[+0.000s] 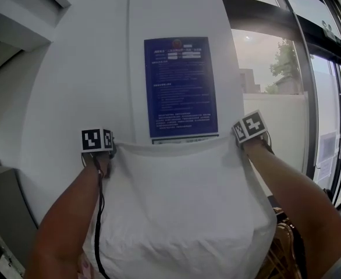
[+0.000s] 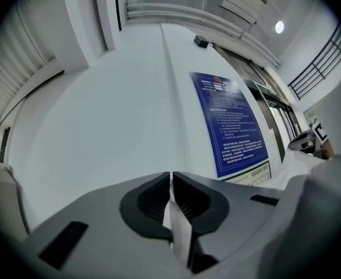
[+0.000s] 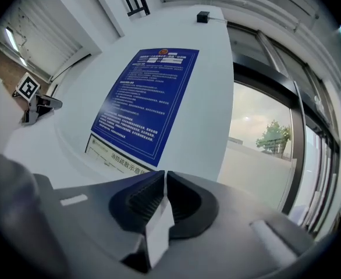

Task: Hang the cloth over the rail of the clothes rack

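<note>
Against the white wall (image 1: 71,68) with its blue notice (image 1: 181,86), the left gripper (image 2: 170,176) and right gripper (image 3: 163,176) are each clamping a top corner of the white cloth (image 1: 176,214), which is hanging spread level between them.

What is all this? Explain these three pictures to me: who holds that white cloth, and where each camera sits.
No robot here: a person holds hand-held tongs in each hand. The head view comes from a camera on the person's head, looking over both arms. The left tongs and right tongs each pinch a top corner of a white cloth, which hangs spread between them. The other two pictures come from cameras riding on the tongs, looking along their jaws; both pairs are shut on a fold of cloth. Behind stands a white wall with a blue notice; a window is to its right.
</note>
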Demonstrator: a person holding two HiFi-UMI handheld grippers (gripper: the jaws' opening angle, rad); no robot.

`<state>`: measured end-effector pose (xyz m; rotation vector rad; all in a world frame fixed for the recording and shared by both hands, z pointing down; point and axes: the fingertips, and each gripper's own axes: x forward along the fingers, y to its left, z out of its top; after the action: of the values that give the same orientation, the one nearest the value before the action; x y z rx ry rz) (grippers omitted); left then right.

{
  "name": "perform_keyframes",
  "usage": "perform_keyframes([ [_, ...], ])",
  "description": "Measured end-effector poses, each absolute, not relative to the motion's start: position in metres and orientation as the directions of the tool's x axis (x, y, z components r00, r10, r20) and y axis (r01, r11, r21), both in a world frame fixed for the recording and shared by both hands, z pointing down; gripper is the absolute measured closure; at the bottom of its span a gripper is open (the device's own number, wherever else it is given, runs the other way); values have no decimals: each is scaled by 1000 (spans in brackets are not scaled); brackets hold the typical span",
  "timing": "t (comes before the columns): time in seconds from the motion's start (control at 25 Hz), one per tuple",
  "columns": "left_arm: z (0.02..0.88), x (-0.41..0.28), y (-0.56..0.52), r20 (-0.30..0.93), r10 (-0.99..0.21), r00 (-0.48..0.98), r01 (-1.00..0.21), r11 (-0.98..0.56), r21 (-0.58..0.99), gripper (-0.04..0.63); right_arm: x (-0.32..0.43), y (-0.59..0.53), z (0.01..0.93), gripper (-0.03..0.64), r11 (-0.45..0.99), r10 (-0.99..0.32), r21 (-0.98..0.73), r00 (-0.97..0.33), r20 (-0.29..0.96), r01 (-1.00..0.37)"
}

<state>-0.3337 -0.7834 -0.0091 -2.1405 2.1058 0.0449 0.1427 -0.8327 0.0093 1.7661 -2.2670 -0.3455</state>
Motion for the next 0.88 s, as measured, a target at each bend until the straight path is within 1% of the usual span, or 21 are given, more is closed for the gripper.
perform_keyframes([
  [0.12,5,-329,-798,-91,-995,48,-996,-41,-79,577,134,-848,27,598,283,-959,306,-271,81,-909],
  [0.24,8,-325,-803,-90,-994,64,-995,-56,-83,563,126,-855,36,594,312,-950,294,-299,90,-903],
  [0.28,8,-324,-804,-91,-993,70,-995,-62,-79,538,124,-856,37,586,317,-949,291,-303,90,-903],
  [0.32,9,-324,-805,-90,-993,75,-995,-69,-73,511,124,-858,38,554,319,-948,286,-306,91,-904],
  [0.36,11,-323,-806,-87,-993,80,-995,-74,-69,502,124,-859,39,547,321,-947,280,-308,92,-905],
  [0.4,13,-323,-807,-83,-993,82,-995,-77,-68,499,125,-859,40,523,321,-947,275,-307,92,-906],
  [0.68,17,-320,-797,-83,-990,114,-993,-111,-46,497,126,-845,33,522,323,-946,263,-313,78,-909],
  [0.88,3,-296,-758,-135,-965,226,-974,-219,-59,497,126,-793,22,522,343,-937,266,-348,31,-901],
])
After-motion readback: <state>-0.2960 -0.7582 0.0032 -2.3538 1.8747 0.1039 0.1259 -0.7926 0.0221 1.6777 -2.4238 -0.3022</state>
